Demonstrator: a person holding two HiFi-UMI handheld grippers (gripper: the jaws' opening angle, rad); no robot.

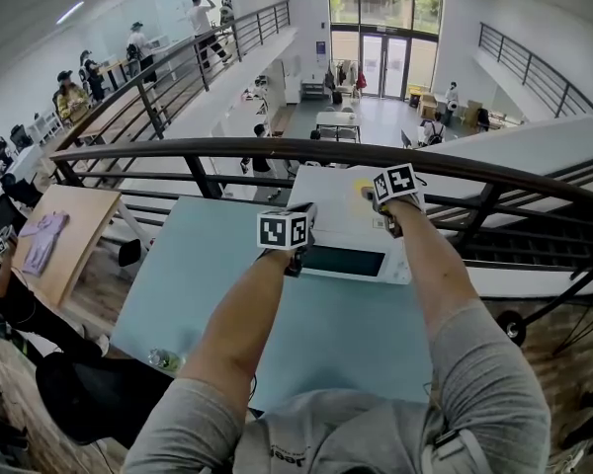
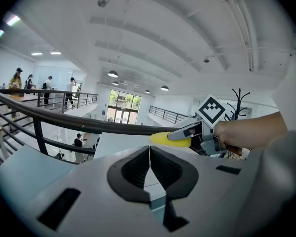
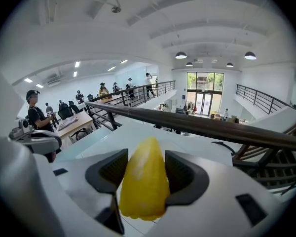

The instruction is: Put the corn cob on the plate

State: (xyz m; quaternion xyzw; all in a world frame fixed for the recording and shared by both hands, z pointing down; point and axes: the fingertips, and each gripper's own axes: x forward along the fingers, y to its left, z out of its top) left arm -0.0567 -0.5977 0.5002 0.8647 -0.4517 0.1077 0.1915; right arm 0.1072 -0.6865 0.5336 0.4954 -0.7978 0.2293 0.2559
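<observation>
Corn cob [image 3: 144, 181]: pinched between the pads of the right gripper [image 3: 147, 171], up in the air over the table's [image 1: 208, 294] far edge, close to the rail [image 1: 277, 148].
Left gripper [image 2: 149, 167]: pads together, nothing inside.
Plate: not seen anywhere.
Risk: the smooth cob sticks far out; a tilt could make it slip and fall past the rail.

Head view: set above and behind both grippers, facing forward and steeply down over the arms. Left gripper view: mounted close behind the jaws of the left gripper [image 2: 149, 169], facing along them; the right gripper [image 2: 183, 134] shows to its right. Right gripper view: likewise close behind its own jaws. All three views share the railing [image 1: 306, 147] ahead of the grippers.
</observation>
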